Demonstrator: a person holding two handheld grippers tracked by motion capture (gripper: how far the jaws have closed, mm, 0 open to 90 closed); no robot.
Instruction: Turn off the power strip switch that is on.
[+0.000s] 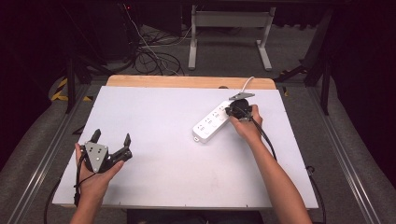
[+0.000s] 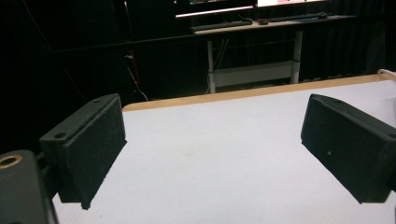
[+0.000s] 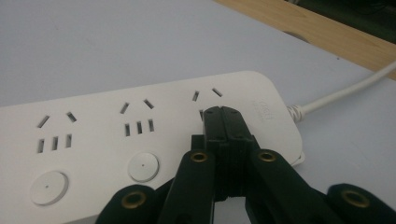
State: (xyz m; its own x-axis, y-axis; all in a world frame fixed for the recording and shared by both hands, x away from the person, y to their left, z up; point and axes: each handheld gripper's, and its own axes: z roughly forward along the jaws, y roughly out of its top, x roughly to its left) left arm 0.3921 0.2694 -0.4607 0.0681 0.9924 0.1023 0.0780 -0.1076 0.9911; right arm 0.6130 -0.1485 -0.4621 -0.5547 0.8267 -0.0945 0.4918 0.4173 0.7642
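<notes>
Held low at 7 o'clock in the high view, the left gripper (image 1: 110, 138) is seen with its jaws spread wide and nothing between them, above the white table (image 1: 163, 140). At 2 o'clock the white power strip (image 1: 212, 122) lies diagonally, and the right gripper (image 1: 235, 111) is pressed down on its far end.

From the left gripper view, the left gripper (image 2: 212, 149) is shown wide open over bare table (image 2: 210, 140).

From the right gripper view, the right gripper (image 3: 224, 114) is shown closed, jaws together and gripping nothing, tips touching the power strip (image 3: 116, 135) at its socket nearest the cord (image 3: 345, 91), which leaves toward 2 o'clock.
</notes>
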